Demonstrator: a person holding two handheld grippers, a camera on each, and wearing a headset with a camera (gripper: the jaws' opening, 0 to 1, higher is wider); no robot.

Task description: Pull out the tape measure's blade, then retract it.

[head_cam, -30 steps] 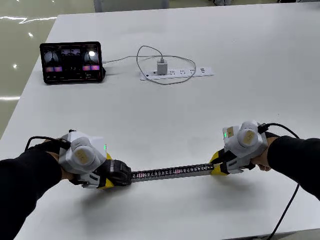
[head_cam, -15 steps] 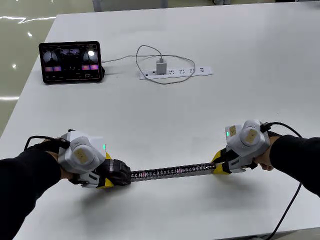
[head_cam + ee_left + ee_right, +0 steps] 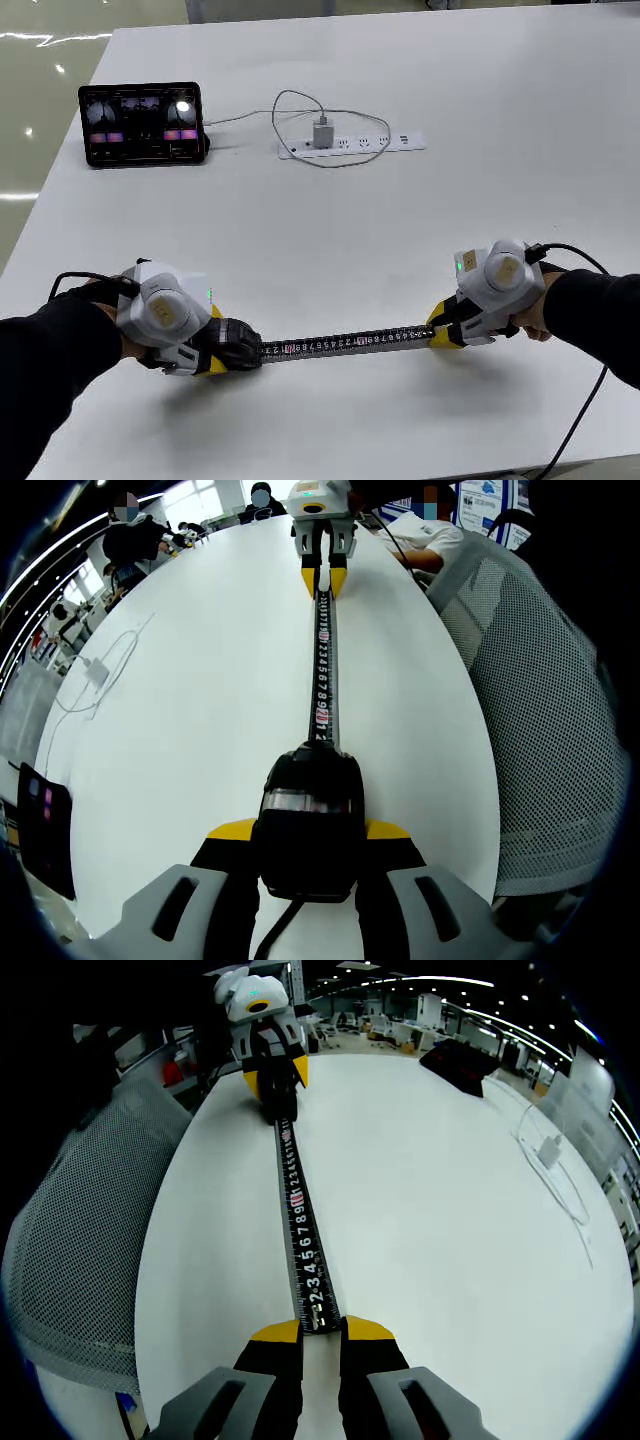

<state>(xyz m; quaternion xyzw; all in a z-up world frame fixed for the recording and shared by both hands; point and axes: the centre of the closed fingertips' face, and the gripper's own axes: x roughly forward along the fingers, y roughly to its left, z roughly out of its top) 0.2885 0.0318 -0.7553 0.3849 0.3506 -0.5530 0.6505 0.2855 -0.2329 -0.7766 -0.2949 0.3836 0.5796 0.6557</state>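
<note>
While the left tongs [image 3: 308, 832] clamp the tape measure's case [image 3: 236, 345], anchoring it down on the surface [image 3: 330, 240], the right tongs [image 3: 320, 1332] are closed on the blade [image 3: 345, 343] tip. Blade lies flat and straight between the two tongs, numbers up. Opposed grips likely resist the spring's pull. Extension looks partway; retraction not yet begun.

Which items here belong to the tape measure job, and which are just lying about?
In use: tape measure case, in left tool; blade, pinched by right tool.
Lying about: tablet; power strip; charger; cable.
</note>
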